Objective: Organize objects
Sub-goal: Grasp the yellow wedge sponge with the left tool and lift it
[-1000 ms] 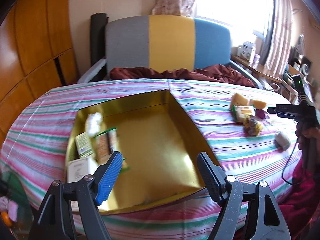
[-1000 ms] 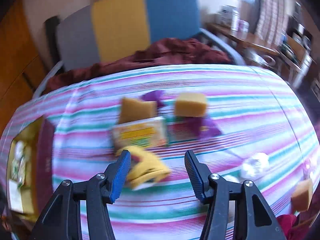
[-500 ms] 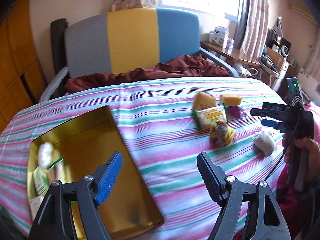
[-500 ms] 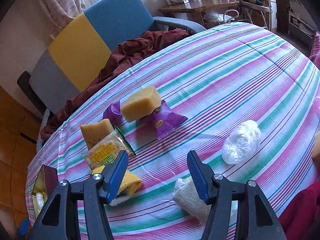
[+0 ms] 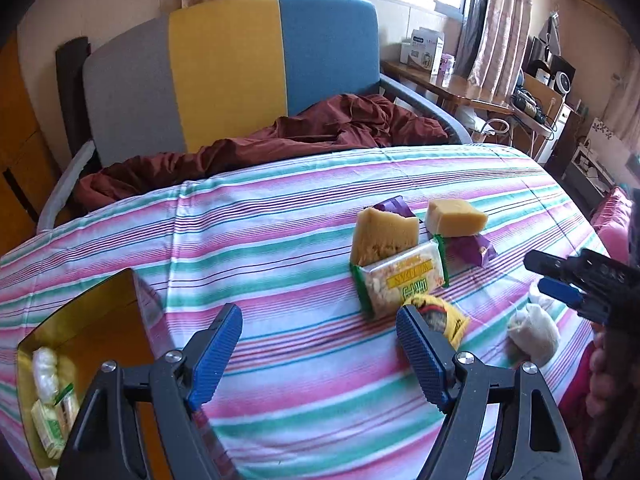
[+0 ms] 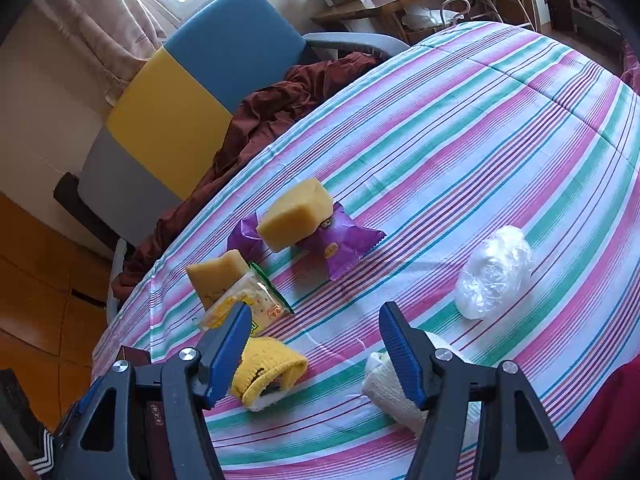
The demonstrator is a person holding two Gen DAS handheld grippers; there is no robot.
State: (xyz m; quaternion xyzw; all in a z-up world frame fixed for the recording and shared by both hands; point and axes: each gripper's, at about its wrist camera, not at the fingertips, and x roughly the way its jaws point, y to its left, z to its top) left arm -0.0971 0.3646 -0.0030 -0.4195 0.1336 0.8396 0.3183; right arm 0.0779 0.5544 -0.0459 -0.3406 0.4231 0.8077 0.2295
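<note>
**Two empty grippers over a scatter of snacks on the striped cloth**

Both grippers hang above the striped tablecloth [image 5: 280, 232] with nothing between their blue pads. The left gripper [image 5: 320, 344] stands wide. The right gripper [image 6: 316, 344] is parted to a middling gap, and its jaws have just been opening.

Taking the green-edged cracker packet [image 5: 402, 280] as the mark: just in front of it lies one yellow rolled cloth [image 6: 272, 372], its open end turned toward the right gripper and its long axis running across the table. To the packet's right, near the table edge, sits one white rolled cloth [image 6: 386, 384], partly behind the right gripper's finger. Farther right from there lies one crumpled clear plastic bag [image 6: 494, 272].

The packet itself lies flat, its long axis slanting, leaning against one yellow sponge wedge [image 5: 382, 234] that stands just behind it. A second sponge block [image 6: 296, 214] rests on a purple wrapper [image 6: 344, 240] behind and to the right of the packet; I count two purple wrappers, though the other barely shows.

Well left of the packet, the gold-lined box [image 5: 88, 320] holds a few small packets in its near corner.

Behind the table stands one grey, yellow and blue chair [image 5: 228, 68] with a maroon cloth [image 5: 280, 140] on its seat.
</note>
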